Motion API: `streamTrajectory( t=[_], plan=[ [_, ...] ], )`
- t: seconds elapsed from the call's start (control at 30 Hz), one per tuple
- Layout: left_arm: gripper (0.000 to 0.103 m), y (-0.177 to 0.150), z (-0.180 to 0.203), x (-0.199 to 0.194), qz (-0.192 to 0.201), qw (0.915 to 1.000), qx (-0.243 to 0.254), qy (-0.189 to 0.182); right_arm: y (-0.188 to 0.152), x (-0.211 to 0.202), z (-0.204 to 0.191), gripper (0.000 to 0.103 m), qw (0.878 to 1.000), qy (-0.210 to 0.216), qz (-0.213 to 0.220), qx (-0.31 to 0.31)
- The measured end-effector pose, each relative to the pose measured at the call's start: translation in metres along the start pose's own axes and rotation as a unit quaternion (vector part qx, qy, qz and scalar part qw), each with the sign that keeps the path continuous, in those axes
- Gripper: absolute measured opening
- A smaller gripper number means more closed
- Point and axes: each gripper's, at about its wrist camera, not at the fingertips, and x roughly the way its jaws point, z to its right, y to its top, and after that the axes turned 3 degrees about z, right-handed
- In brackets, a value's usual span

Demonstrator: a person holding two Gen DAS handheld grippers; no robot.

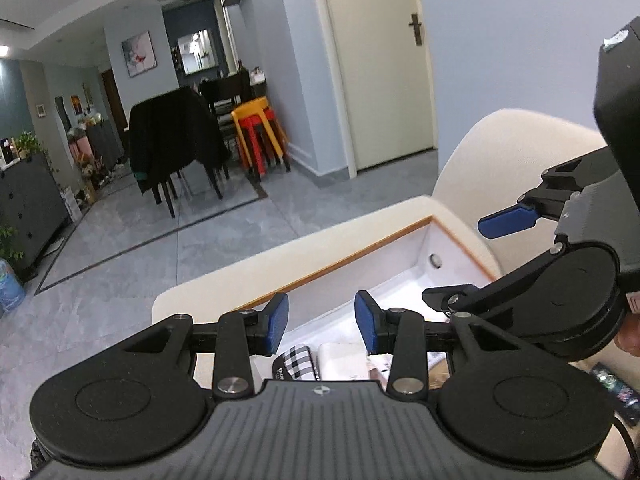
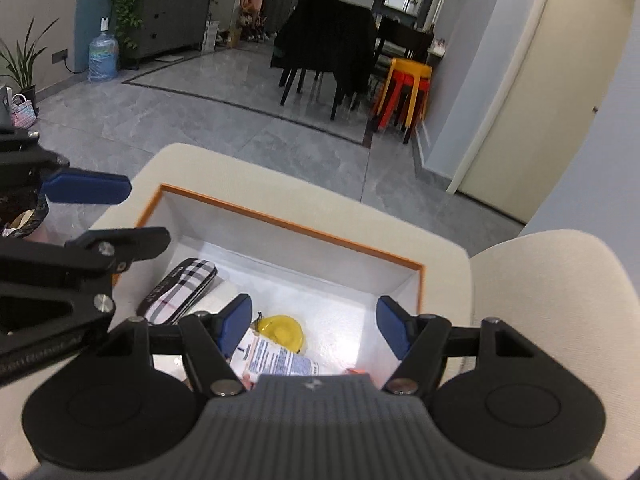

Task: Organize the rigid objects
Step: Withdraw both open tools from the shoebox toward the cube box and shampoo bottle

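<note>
A white storage compartment with an orange rim [image 2: 288, 222] is set in a cream sofa armrest; it also shows in the left wrist view [image 1: 352, 256]. Inside lie a plaid case [image 2: 180, 290], a yellow round object [image 2: 282, 330], a printed white packet [image 2: 276, 360] and a white box [image 1: 344, 362]. The plaid case [image 1: 296, 360] shows partly in the left wrist view. My left gripper [image 1: 322, 326] is open and empty above the compartment's left part. My right gripper [image 2: 314, 328] is open and empty above the packet and yellow object.
The cream sofa back [image 2: 560, 300] rises to the right. A dark remote-like object [image 1: 616, 388] lies at the right edge. Beyond the armrest is grey tiled floor [image 2: 240, 112], a dining table with chairs [image 2: 332, 48], stacked red and orange stools [image 2: 404, 88], a door [image 1: 380, 64].
</note>
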Motion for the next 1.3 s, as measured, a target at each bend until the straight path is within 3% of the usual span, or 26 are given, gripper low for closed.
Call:
streamTrajectory(
  t=[0.47, 0.6, 0.77, 1.0, 1.3],
  plan=[
    [0.047, 0.008, 0.023, -0.07, 0.062, 0.9977, -0.004, -0.029, -0.024, -0.126, 0.005, 0.069, 0.998, -0.023, 0.062, -0.008],
    [0.052, 0.01, 0.029, -0.088, 0.087, 0.9954, -0.001, -0.039, -0.031, -0.161, 0.01, 0.075, 0.996, -0.029, 0.083, -0.007],
    [0.053, 0.003, 0.042, -0.101, 0.103, 0.9929, 0.002, -0.059, -0.051, -0.191, 0.018, 0.075, 0.995, -0.041, 0.091, -0.011],
    [0.054, -0.026, 0.048, -0.097, 0.096, 0.9909, -0.015, -0.093, -0.1, -0.212, 0.037, 0.076, 0.996, -0.057, 0.062, -0.008],
    [0.054, -0.065, 0.054, -0.052, 0.045, 0.9915, -0.029, -0.119, -0.177, -0.175, 0.068, 0.076, 0.997, -0.07, -0.037, 0.019]
  ],
)
